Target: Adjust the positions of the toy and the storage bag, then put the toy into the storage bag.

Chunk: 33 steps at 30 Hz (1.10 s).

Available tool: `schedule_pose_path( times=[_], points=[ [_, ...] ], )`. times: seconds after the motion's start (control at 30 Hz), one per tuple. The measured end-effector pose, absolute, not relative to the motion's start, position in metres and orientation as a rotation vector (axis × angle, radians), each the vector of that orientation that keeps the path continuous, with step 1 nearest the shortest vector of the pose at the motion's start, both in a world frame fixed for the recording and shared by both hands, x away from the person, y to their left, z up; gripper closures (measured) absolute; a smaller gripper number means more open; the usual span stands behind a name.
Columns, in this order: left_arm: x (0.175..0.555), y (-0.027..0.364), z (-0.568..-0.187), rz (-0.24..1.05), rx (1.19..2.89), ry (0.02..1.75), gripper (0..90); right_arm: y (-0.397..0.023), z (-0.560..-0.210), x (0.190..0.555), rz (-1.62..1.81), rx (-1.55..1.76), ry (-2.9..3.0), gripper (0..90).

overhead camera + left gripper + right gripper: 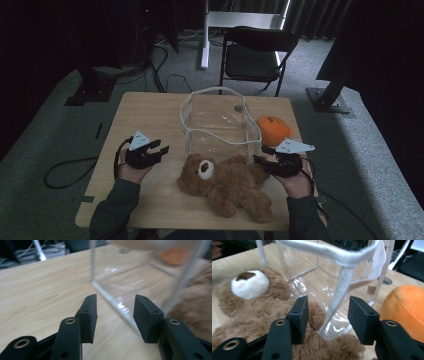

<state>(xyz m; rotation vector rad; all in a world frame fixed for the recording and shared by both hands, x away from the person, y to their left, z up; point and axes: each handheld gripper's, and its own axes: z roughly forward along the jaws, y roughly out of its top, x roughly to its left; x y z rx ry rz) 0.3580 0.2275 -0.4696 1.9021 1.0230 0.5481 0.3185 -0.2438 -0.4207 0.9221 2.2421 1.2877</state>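
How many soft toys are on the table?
2. The teddy bear lies in front of the clear bag, between both grippers. The orange toy sits right of the bag. None seems hidden.

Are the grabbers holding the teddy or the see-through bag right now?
No, nothing is held. The left gripper is open near the clear bag. The right gripper is open over the teddy bear, by the bag's corner.

A black folding chair [256, 52] stands on grey carpet [45, 130] before dark curtains [310, 15].

Teddy bear [226, 183] before the clear bag [218, 125] (apparently touching), plush orange [272, 130] at its right.
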Motion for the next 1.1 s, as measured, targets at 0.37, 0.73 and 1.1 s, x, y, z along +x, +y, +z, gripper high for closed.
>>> schedule_pose_path(
  times=[0.37, 0.73, 1.1],
  points=[
    [0.374, 0.262, -0.509, 0.601, 1.903, 1.208, 47.5, -0.243, -0.41, 0.31, 1.289, 0.905, 2.173, 48.2],
    [0.382, 0.267, -0.527, 0.653, 1.955, 1.274, 45.1, -0.239, -0.402, 0.3, 1.321, 0.841, 2.192, 41.9],
    [0.386, 0.27, -0.534, 0.659, 1.972, 1.294, 42.5, -0.228, -0.408, 0.303, 1.33, 0.783, 2.269, 33.3]
  ],
)
